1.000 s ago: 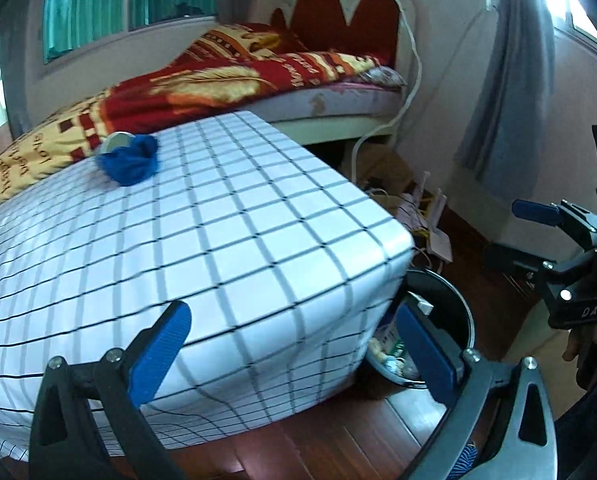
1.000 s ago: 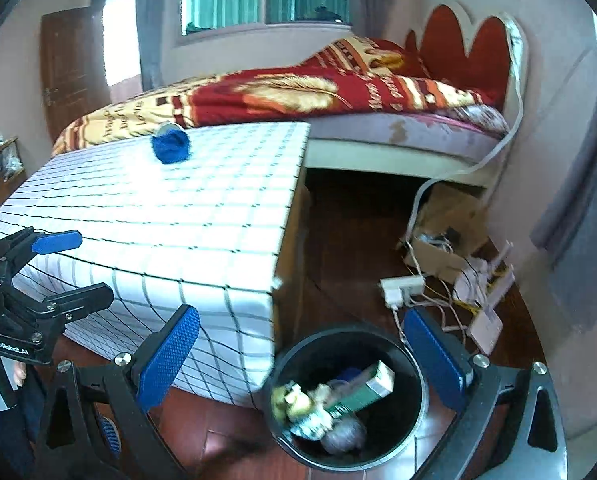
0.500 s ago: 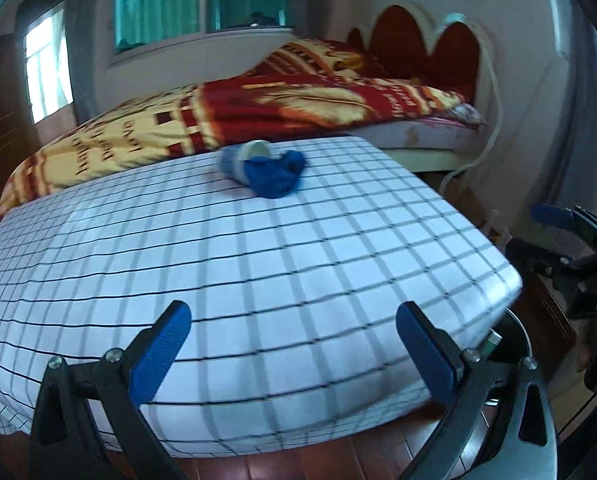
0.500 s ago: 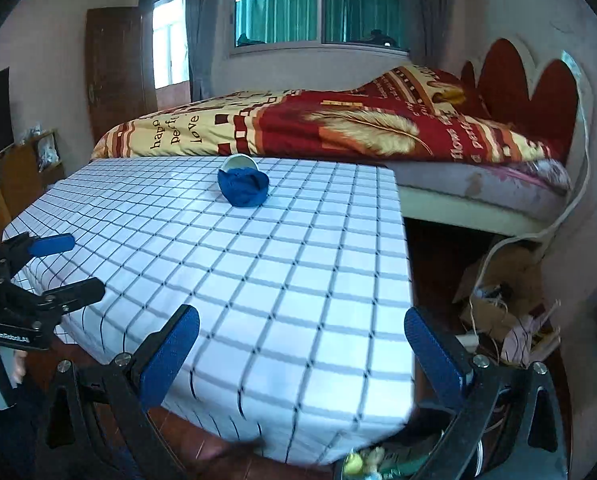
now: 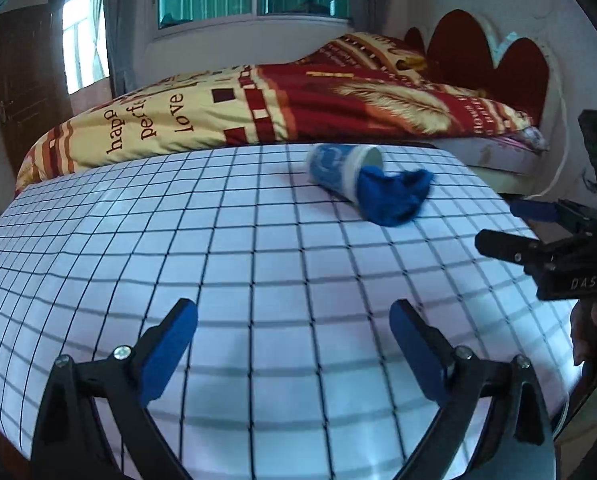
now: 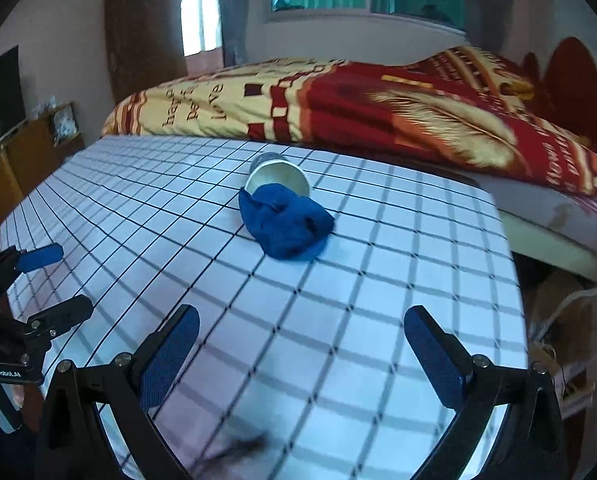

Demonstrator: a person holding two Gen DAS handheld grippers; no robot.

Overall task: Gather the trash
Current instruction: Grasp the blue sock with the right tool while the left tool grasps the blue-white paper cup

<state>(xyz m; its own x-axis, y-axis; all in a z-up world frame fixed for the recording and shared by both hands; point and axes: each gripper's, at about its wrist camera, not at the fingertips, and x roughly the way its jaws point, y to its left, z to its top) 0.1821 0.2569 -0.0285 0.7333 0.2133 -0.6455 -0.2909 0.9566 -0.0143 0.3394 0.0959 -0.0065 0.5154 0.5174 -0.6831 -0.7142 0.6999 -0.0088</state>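
Left wrist view swings up off the floor, and the black bin seen a second ago drops out of both pictures!

Now the checked table (image 5: 258,280) fills both views, with the paper cup (image 5: 340,170) lying on its side at the far end, its open mouth touching a crumpled blue cloth (image 5: 392,198). Whether anything sits inside the cup is hard to tell. Left gripper (image 5: 294,350) hovers spread wide, empty, over the near edge; right gripper (image 6: 302,354) likewise gapes wide, holding nothing. Both frames are motion-blurred, and the bed (image 6: 378,108) behind is cut off.

Both claws now nearer the paper cup (image 5: 344,170) and blue cloth (image 5: 394,197).
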